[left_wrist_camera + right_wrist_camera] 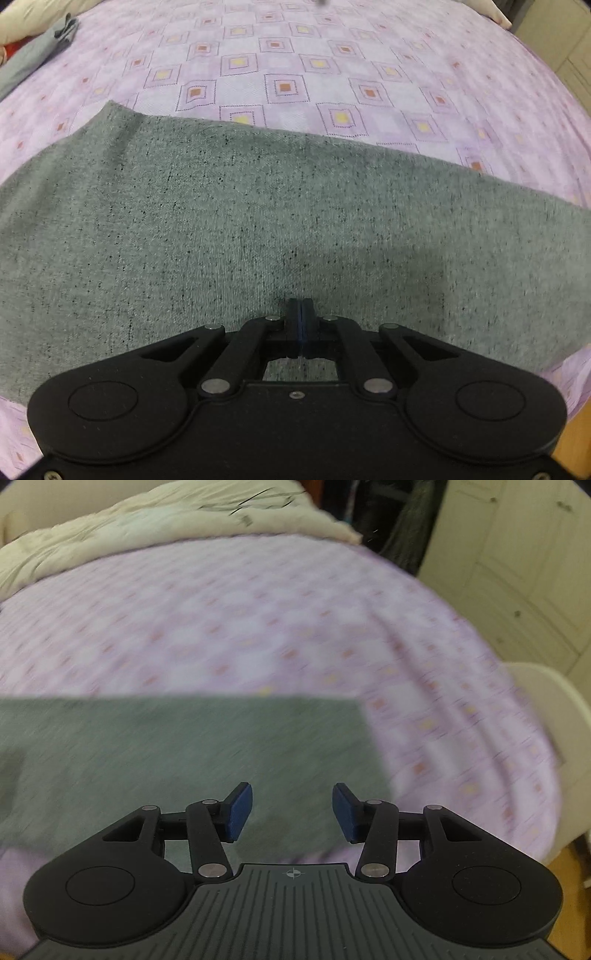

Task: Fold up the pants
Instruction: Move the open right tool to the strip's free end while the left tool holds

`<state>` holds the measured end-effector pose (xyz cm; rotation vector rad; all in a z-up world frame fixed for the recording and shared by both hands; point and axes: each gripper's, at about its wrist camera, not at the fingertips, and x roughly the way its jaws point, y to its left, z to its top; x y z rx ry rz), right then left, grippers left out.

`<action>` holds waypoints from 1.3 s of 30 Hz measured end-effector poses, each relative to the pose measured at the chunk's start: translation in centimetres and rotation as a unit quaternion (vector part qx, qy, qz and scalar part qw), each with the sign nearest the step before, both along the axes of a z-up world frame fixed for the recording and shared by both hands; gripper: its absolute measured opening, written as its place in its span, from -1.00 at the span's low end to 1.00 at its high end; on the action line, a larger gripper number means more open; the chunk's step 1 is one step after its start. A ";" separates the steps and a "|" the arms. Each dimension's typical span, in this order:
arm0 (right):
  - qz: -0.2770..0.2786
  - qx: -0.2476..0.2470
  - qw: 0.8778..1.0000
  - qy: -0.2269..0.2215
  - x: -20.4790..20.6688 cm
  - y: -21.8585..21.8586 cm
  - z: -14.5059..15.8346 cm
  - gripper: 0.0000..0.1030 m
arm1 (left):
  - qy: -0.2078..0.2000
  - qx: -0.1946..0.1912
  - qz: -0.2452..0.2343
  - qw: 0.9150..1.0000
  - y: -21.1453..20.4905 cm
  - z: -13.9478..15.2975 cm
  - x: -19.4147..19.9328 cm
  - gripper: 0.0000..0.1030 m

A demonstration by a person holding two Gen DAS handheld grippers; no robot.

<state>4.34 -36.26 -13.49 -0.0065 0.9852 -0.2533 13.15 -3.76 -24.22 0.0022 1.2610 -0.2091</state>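
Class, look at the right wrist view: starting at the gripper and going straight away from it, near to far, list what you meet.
right gripper, jaws apart with nothing between them → grey pants → purple patterned bedsheet → cream quilt at the far end of the bed.

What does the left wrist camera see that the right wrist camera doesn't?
Only the left wrist view shows the shut left gripper and a blue-grey cloth lying far off. Only the right wrist view shows the open right gripper, a cream quilt and pale cupboard doors. Both show the speckled grey pants on the purple squared bedsheet.
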 end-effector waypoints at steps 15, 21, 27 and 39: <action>-0.088 0.040 0.995 0.003 -2.5 -7.1 -0.4 -0.09 | -0.012 0.060 0.042 0.997 -2.5 0.4 -0.2 -0.88; 0.000 0.119 0.993 -0.010 -2.3 -11.9 -0.5 0.03 | -0.009 0.058 0.094 0.994 -4.7 1.3 -1.9 -0.87; 0.045 0.174 0.983 0.044 -1.0 -13.1 -1.8 -0.36 | -0.008 0.036 0.084 0.996 -9.3 2.3 -4.3 -0.86; 0.071 0.156 0.985 0.011 2.3 -17.8 -1.9 -0.66 | -0.005 -0.037 -0.009 0.999 -18.9 3.3 -6.8 -0.86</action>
